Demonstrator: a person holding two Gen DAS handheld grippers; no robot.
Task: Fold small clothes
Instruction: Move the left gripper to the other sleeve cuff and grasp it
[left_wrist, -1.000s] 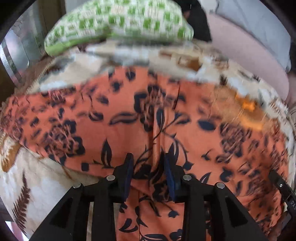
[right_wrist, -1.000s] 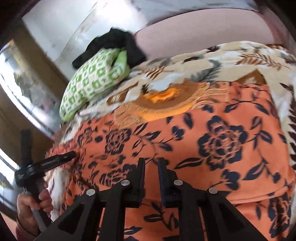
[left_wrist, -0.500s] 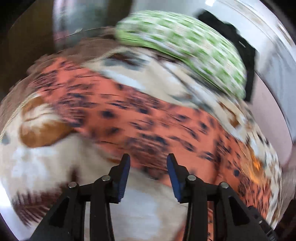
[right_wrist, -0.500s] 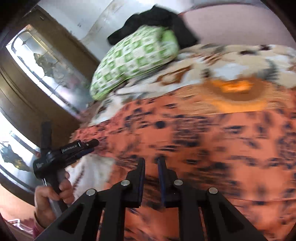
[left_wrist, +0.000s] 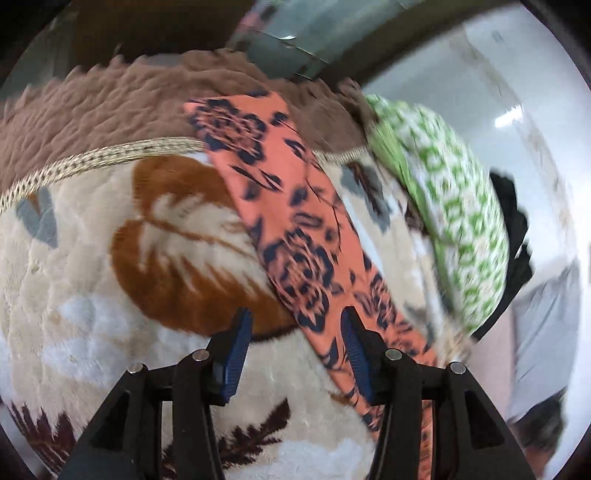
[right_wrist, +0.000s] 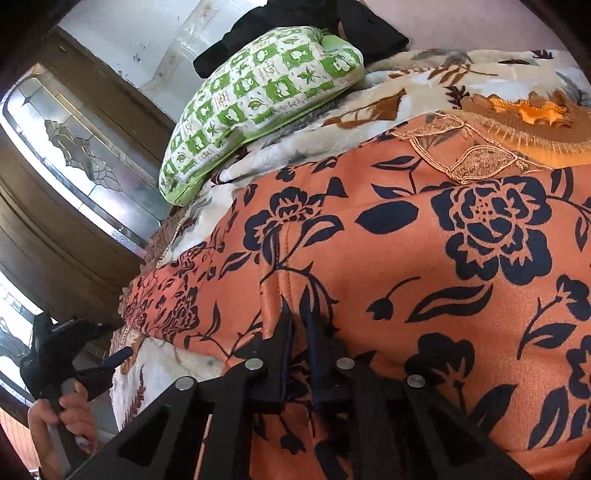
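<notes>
The right gripper (right_wrist: 300, 325) pinches a fold of the smooth orange flowered garment (right_wrist: 424, 266) tight. The left gripper (left_wrist: 295, 332) is spread wide, holding nothing. The garment lies on a fluffy leaf-print blanket (left_wrist: 92, 295), near a puffy green-checked pillow (right_wrist: 258, 92).

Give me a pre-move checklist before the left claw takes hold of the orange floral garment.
1. Left claw open: ok, jaws stand wide apart with nothing between them.
2. Left claw lined up with cloth: not ok, the orange floral garment edge crosses near the right finger only; the gap sits mostly over the leaf-print blanket.
3. Right claw gripping the garment: cannot tell; jaws nearly closed at a ridge in the cloth, but a pinch is not visible.
4. Garment flat: not ok, a ridge runs up from the right claw.
5. Green checked pillow off the garment: ok, it lies beyond the garment's far edge.
</notes>
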